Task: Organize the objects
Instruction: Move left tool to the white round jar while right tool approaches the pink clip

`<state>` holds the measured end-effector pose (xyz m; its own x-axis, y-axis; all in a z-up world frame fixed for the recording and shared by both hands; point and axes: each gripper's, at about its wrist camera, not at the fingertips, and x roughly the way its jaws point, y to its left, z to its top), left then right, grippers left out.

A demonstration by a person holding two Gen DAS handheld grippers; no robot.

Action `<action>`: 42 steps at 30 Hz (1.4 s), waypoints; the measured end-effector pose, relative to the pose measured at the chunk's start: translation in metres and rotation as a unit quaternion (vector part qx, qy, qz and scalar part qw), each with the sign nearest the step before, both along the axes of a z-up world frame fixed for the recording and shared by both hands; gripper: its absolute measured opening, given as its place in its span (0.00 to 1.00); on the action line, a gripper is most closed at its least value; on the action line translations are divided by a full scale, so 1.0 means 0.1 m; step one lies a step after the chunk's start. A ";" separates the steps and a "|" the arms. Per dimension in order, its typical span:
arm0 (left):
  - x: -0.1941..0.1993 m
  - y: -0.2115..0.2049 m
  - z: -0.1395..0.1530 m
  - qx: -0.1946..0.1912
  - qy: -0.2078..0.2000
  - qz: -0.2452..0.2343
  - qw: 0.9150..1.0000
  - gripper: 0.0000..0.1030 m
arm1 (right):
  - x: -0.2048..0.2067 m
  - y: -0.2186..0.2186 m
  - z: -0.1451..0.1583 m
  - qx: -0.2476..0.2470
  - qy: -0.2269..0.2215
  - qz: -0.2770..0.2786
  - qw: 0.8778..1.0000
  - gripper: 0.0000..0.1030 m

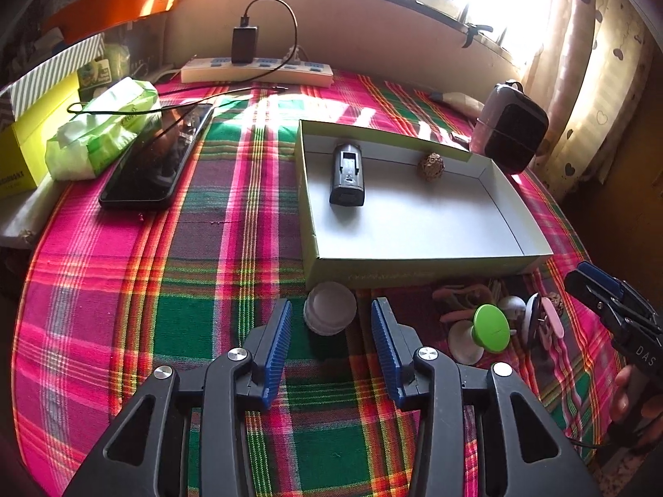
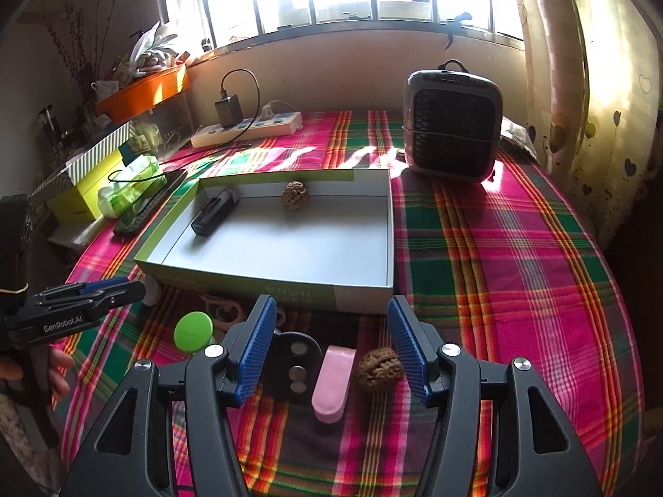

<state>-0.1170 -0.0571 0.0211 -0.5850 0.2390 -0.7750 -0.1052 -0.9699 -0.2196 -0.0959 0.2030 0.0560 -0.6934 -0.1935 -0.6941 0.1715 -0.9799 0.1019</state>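
Note:
A shallow white cardboard box (image 1: 427, 267) lies on the plaid cloth, holding a black device (image 1: 347, 174) and a walnut (image 1: 431, 165). My left gripper (image 1: 331, 306) stands open just before the box's front wall. A small white ribbed jar (image 1: 329, 308) stands between its fingertips, untouched by the pads. In the right wrist view my right gripper (image 2: 331, 304) is open over a dark disc (image 2: 296, 360), a pink piece (image 2: 331, 381) and a second walnut (image 2: 380, 368). A green-topped item (image 2: 194, 330) stands to their left, near the left gripper (image 2: 124, 288).
A small grey fan (image 2: 451, 124) stands at the back right and a power strip (image 2: 248, 128) with a charger along the wall. On the left lie a phone (image 1: 157, 157), a green tissue pack (image 1: 103, 128) and a yellow box (image 1: 25, 145). Bare cloth spreads right of the box.

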 end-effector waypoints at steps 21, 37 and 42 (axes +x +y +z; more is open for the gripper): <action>-0.06 0.10 -0.12 -0.032 -0.008 0.004 0.999 0.37 | 0.15 0.16 -0.35 0.009 -0.039 -0.001 0.999 0.57; -0.10 0.14 -0.12 -0.045 -0.005 0.013 0.999 0.37 | 0.11 0.48 -0.39 0.038 -0.048 -0.042 0.997 0.57; -0.12 0.16 -0.11 -0.048 -0.005 0.014 0.999 0.37 | 0.10 0.37 -0.39 0.018 -0.052 0.011 0.998 0.57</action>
